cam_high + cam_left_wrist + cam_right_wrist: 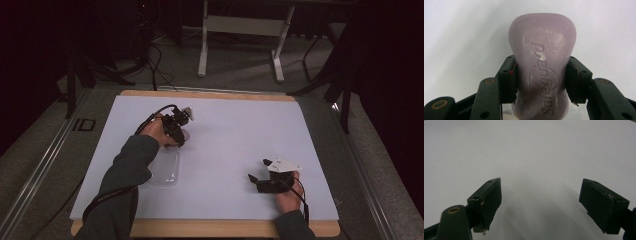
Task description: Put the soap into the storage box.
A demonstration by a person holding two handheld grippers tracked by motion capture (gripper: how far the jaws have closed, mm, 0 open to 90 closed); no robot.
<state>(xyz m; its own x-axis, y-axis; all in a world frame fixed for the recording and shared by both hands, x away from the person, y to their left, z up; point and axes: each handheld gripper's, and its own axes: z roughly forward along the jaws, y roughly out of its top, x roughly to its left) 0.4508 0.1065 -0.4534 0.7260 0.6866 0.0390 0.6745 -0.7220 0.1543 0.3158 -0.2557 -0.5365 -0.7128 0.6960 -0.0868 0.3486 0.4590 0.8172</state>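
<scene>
A pale purple bar of soap (541,67) with an embossed brand mark sits clamped at its narrow waist between the two black jaws of my left gripper (541,78). In the high view my left gripper (181,136) is over the left middle of the white board, the soap (185,134) a small pinkish patch at its tip. A clear plastic tray (165,171) lies on the board just nearer the person than that gripper. My right gripper (257,170) rests low at the front right, its jaws wide apart. The right gripper view has bare white board between its pads (489,200).
The white board (225,135) lies on a wooden table top whose edge (210,229) shows at the front. Beyond the table are a white metal stand (240,35), dark cables on grey carpet and dark furniture at both sides.
</scene>
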